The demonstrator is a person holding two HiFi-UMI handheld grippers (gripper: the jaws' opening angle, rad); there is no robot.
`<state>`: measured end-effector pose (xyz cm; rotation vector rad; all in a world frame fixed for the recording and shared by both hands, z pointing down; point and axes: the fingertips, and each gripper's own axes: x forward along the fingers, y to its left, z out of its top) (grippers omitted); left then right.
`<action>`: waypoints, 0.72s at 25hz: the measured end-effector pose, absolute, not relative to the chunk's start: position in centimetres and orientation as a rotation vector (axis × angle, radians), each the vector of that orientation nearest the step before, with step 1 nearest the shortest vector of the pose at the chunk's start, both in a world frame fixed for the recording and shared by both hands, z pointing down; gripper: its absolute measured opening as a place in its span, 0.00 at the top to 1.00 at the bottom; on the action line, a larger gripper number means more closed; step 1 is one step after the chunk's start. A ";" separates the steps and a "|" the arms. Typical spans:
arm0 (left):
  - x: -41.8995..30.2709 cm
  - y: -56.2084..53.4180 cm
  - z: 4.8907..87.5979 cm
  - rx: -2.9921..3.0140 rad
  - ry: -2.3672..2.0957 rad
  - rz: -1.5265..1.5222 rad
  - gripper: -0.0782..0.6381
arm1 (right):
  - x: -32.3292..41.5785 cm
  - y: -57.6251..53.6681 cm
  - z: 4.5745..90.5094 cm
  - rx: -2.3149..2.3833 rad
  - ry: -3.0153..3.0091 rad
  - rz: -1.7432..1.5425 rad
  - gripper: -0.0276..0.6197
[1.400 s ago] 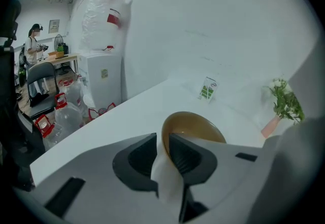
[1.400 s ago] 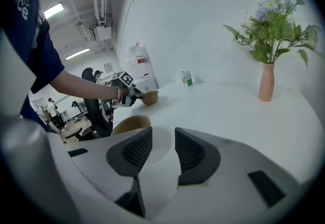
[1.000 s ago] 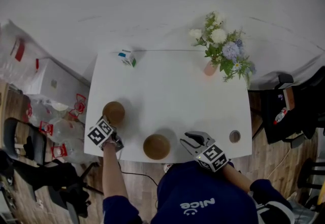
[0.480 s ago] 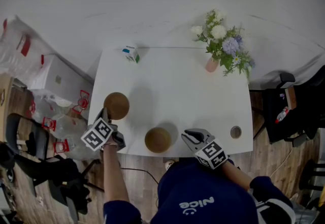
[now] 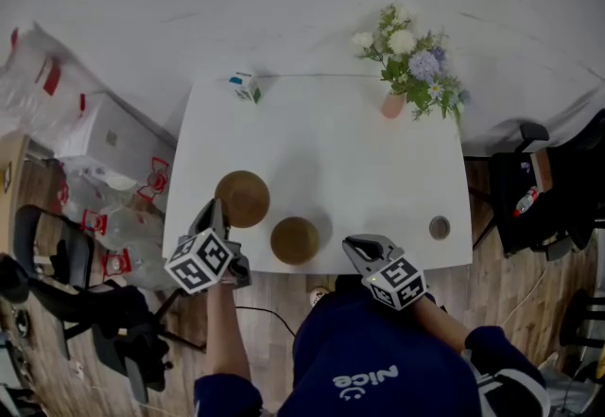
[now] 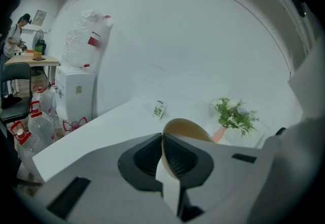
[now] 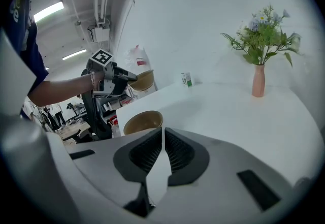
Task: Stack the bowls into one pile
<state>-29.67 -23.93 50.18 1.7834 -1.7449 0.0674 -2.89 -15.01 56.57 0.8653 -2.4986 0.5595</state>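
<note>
The left gripper has its fingers pinched narrow on the rim of the held bowl, which hangs raised above the left part of the counter, near the other bowl. That one rests on the counter close to the front edge. The right gripper sits just right of it; its fingers have just been closing and are now together with nothing between them.

The main risk is the grip itself: only a thin strip of rim is clamped, so the held bowl can swing or pivot between the fingers, or slip out if the hand jerks. A tilted bowl probably lands rim against rim rather than nesting, then rocks or slides off.

Coming down off-centre, it can also shove the other bowl, and with so little counter in front of that bowl, a push towards the person could send it over the edge. The right gripper, closed and empty, is not bracing it.

Letting go too high would make the bowl bounce. The vase stands well apart, so it is unlikely to be hit
</note>
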 end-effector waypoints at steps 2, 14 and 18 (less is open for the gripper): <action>-28.3 -23.0 50.5 1.808 -1.699 0.068 0.85 | -2.9 -14.3 56.6 0.873 -2.497 0.563 0.90; -23.2 -18.5 54.4 1.851 -1.531 0.152 0.85 | -3.1 -11.2 55.9 0.899 -2.509 0.548 0.91; -21.5 -17.2 56.3 1.849 -1.493 0.215 0.85 | -2.8 -10.6 55.8 0.926 -2.507 0.566 0.91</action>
